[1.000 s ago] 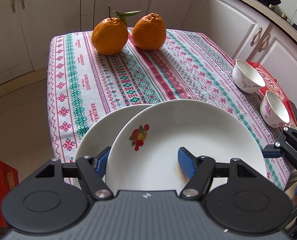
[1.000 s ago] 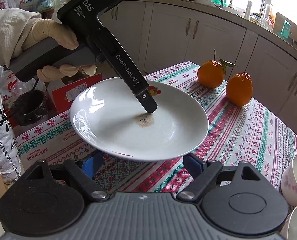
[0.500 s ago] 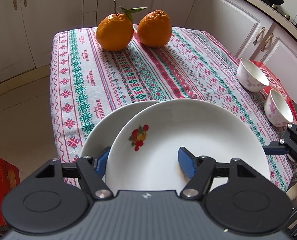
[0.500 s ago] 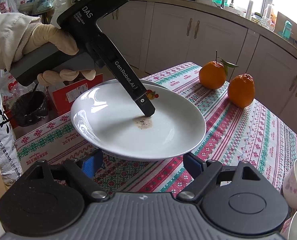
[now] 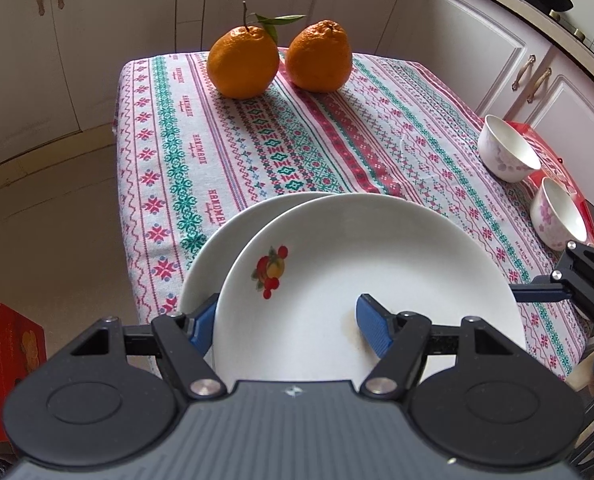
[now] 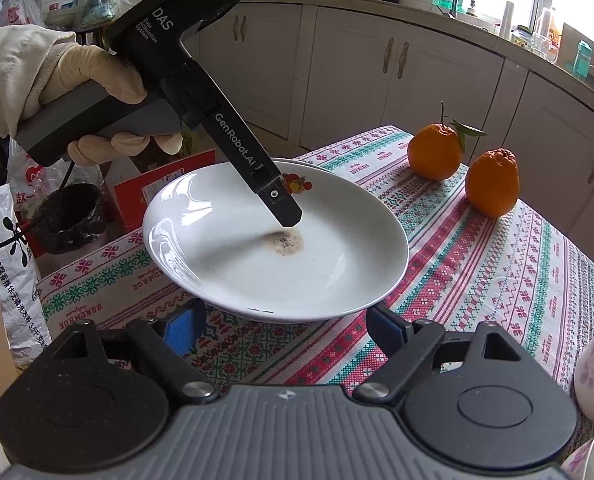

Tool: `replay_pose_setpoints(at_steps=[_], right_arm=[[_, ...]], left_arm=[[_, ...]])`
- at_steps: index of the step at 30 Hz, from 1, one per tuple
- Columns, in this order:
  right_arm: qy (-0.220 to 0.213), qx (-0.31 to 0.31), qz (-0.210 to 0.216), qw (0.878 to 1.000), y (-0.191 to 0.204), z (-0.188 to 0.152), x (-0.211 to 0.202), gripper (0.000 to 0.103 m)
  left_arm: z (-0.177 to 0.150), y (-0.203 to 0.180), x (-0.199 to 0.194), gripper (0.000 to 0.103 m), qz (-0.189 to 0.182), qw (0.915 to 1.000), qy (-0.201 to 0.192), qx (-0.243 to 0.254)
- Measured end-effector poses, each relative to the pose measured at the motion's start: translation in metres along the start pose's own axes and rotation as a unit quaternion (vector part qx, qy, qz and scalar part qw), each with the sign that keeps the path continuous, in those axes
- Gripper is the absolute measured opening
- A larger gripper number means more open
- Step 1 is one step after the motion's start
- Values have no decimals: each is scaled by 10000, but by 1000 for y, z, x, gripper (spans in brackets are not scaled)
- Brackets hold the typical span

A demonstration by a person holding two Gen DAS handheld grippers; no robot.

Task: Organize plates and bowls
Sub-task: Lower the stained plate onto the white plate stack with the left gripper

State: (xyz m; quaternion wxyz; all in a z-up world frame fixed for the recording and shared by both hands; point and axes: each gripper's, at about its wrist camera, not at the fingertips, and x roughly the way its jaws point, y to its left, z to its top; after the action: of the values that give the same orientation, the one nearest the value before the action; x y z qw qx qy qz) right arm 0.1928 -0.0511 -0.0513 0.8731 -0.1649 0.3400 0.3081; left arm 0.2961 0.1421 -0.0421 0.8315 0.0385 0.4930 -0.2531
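Observation:
A white plate with a fruit print is in my left gripper, whose fingers straddle its near rim, one above and one below. It hangs over a second white plate on the tablecloth. In the right wrist view the held plate has a brown stain and sits low over the cloth, with the left gripper's upper finger inside it. My right gripper is open and empty, just in front of the plate's near edge. Two floral bowls stand at the table's right edge.
Two oranges sit at the far end of the table. A red box lies beyond the bowls. White cabinets surround the table. Bags and a red carton stand on the floor at the left.
The left gripper has carried the held plate lower and a little forward, so that it overlaps the lower plate more. The right gripper has stayed open and almost still.

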Motion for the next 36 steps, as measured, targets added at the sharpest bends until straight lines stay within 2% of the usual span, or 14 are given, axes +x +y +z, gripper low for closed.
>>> replay_pose_setpoints(at_steps=[18, 23, 31, 36], right_arm=[[47, 251, 314, 9992, -5, 1, 12, 90], [-105, 98, 470, 9988, -1, 5, 9, 91], [-314, 184, 392, 9986, -2, 8, -3, 91], [-379, 348, 149, 9986, -10, 3, -16, 102]], left_arm=[[-9, 11, -26, 70, 8, 9992, -234, -320], [-10, 16, -33, 70, 48, 9985, -356, -425], [-11, 16, -37, 71, 29, 9981, -469, -399], [-8, -6, -40, 75, 80, 9983, -569, -59]])
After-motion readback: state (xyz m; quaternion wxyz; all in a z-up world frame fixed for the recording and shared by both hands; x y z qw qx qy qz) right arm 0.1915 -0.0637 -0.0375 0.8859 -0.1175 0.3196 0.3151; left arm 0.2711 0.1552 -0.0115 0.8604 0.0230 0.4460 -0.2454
